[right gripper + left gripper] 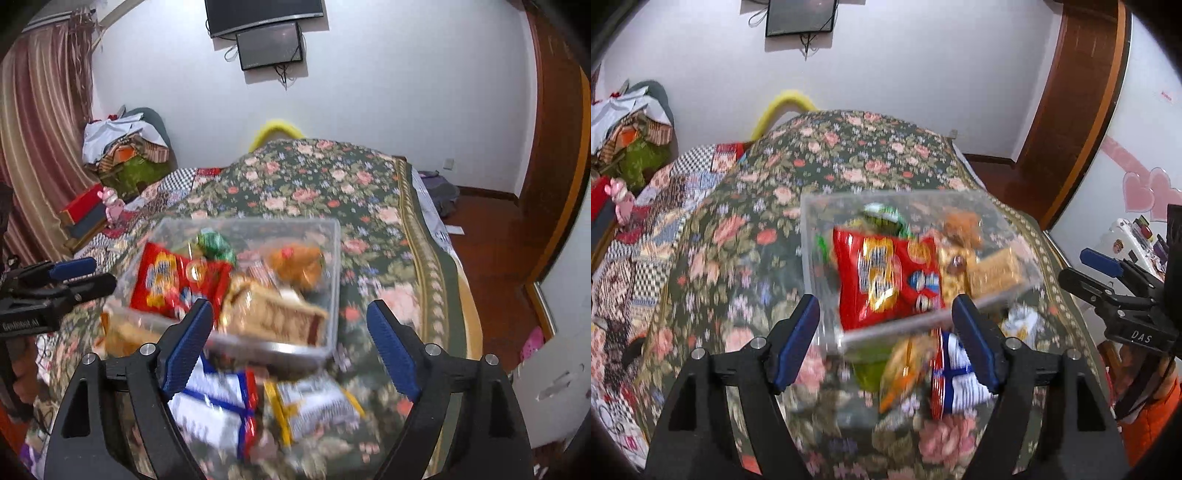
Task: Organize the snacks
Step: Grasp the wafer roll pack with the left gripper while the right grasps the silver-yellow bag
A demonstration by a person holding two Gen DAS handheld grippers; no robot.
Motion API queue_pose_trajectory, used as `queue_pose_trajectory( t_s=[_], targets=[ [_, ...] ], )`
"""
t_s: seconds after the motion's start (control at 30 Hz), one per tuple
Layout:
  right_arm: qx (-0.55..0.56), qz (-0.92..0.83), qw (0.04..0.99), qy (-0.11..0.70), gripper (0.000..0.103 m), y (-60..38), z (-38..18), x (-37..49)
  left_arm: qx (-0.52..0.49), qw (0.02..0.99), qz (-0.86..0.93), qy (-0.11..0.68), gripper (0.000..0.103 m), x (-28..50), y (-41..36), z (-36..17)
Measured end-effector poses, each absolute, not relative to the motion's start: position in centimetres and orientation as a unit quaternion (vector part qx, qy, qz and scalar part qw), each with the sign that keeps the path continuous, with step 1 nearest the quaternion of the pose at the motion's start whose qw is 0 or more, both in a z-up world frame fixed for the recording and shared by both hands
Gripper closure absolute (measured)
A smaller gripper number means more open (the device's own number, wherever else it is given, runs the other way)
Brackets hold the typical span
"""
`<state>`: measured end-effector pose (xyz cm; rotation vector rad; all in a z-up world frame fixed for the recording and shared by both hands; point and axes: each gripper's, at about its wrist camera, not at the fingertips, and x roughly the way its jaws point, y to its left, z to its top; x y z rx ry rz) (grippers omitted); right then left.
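Note:
A clear plastic bin sits on the floral bedspread. Inside lie a red snack bag, a green packet, an orange-brown packet and a tan biscuit pack. Loose on the bed, nearer than the bin, are a blue-and-white striped packet and an orange packet. My left gripper hangs open over the bin's near edge, gripping nothing. In the right wrist view my right gripper is open above the bin. Below it lie the striped packet and a white-and-yellow packet.
A patchwork quilt and a heap of clothes lie to the left. A monitor hangs on the far wall. Wooden floor and a brown door are to the right of the bed.

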<state>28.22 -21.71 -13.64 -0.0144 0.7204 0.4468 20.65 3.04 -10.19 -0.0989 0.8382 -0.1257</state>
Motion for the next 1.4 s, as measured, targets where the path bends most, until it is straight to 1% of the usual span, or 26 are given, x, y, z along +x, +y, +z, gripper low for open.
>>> queue_pose_trajectory(
  t_s=[0.33,0.5,0.6,0.67,0.7,0.77,0.83,0.87,0.9,1.0,1.07,1.2,1.3,1.33,1.4],
  targets=[
    [0.001,0.21,0.883,0.419,0.019,-23.5,-18.5,27.1,-0.047,0.894,-0.064,0.441,0.029,17.7,2.9,-14.0],
    [0.002,0.21,0.873,0.44,0.019,-23.6,-20.4,27.2,-0.041,0.894,-0.073,0.441,0.029,17.9,1.8,-14.8],
    [0.0,0.208,0.869,0.45,0.019,-23.4,-21.2,27.8,-0.034,0.896,-0.077,0.436,0.031,18.3,1.0,-15.1],
    [0.002,0.208,0.865,0.457,0.019,-23.2,-21.8,28.3,-0.03,0.895,-0.079,0.437,0.036,18.6,0.6,-15.5],
    [0.002,0.207,0.864,0.46,0.019,-23.1,-22.1,28.5,-0.029,0.894,-0.079,0.439,0.04,18.8,0.5,-15.6],
    [0.001,0.207,0.862,0.463,0.019,-22.9,-22.5,28.8,-0.031,0.893,-0.082,0.441,0.044,19.1,0.3,-16.0],
    [-0.006,0.203,0.861,0.466,0.019,-22.6,-23.0,28.9,-0.034,0.891,-0.084,0.445,0.058,19.4,0.3,-16.4],
    [-0.012,0.202,0.86,0.468,0.019,-22.4,-23.3,29.0,-0.036,0.89,-0.085,0.447,0.062,19.5,0.3,-16.5],
    [-0.017,0.201,0.86,0.468,0.019,-22.3,-23.5,29.0,-0.037,0.891,-0.084,0.445,0.068,19.5,0.4,-16.6],
    [-0.014,0.201,0.862,0.465,0.019,-22.4,-23.9,28.9,-0.043,0.891,-0.096,0.442,0.076,19.3,0.3,-16.7],
    [-0.011,0.202,0.864,0.461,0.027,-22.5,-23.8,28.8,-0.042,0.891,-0.098,0.441,0.077,19.2,0.3,-16.8],
    [-0.004,0.205,0.867,0.455,0.035,-22.9,-23.6,28.3,-0.043,0.896,-0.1,0.432,0.081,18.7,0.2,-16.3],
    [0.003,0.213,0.866,0.452,0.046,-23.2,-23.3,28.0,-0.043,0.901,-0.101,0.42,0.081,18.2,0.2,-15.4],
    [0.006,0.218,0.864,0.454,0.054,-23.2,-23.2,28.0,-0.042,0.902,-0.101,0.417,0.081,18.1,0.1,-15.1],
    [0.005,0.219,0.866,0.45,0.058,-23.2,-22.9,27.6,-0.04,0.905,-0.101,0.412,0.081,18.0,0.1,-14.6]
  ],
)
